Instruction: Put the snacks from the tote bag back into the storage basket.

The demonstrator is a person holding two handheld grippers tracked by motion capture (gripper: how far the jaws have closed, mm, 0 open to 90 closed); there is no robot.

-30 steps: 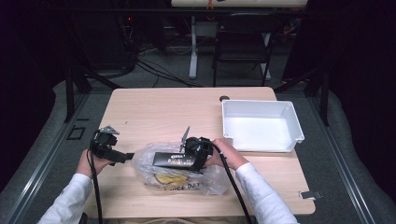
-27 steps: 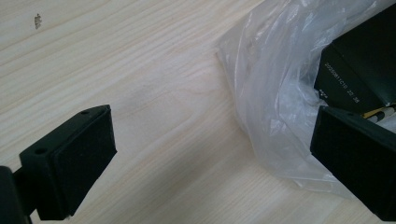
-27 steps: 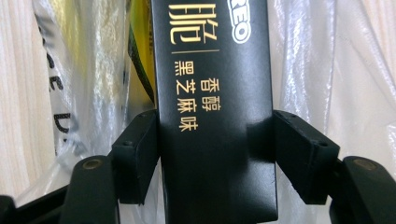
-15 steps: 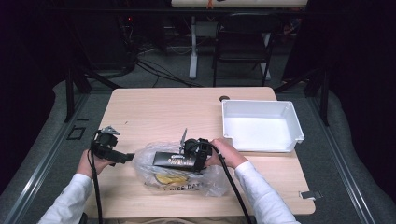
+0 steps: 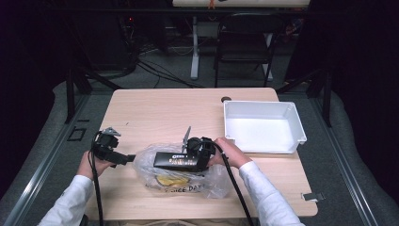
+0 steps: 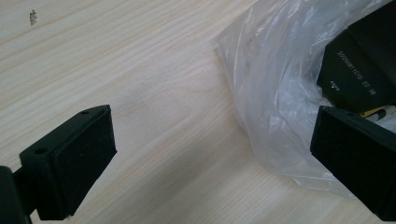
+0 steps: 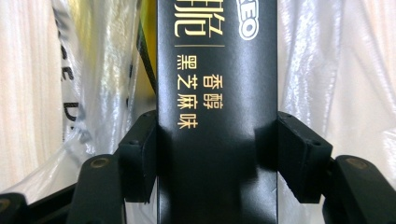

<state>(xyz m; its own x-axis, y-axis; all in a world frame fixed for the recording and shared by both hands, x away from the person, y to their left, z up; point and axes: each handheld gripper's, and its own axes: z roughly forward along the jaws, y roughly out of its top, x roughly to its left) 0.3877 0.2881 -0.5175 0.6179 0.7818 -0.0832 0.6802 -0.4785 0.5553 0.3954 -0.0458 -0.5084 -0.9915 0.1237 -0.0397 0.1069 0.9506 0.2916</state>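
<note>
Pale wooden worktop [image 5: 155, 110] in a dark room, a black box gripped over a clear plastic bag.

Near the worktop's front edge, about midway along it, the right gripper [image 5: 200, 150] has its jaws partly closed on the long black box [image 7: 217, 93] with gold lettering, one pad pressed against each long side; the box lies across the clear plastic bag [image 5: 181, 172], which has something yellow inside. Toward the front left corner the left gripper [image 5: 113, 153] rests with its jaws wide apart and nothing between them, one jaw lying just beside the bag's crumpled edge [image 6: 266, 93]. A white tray [image 5: 263, 143] sits along the right edge, well apart from both.
</note>
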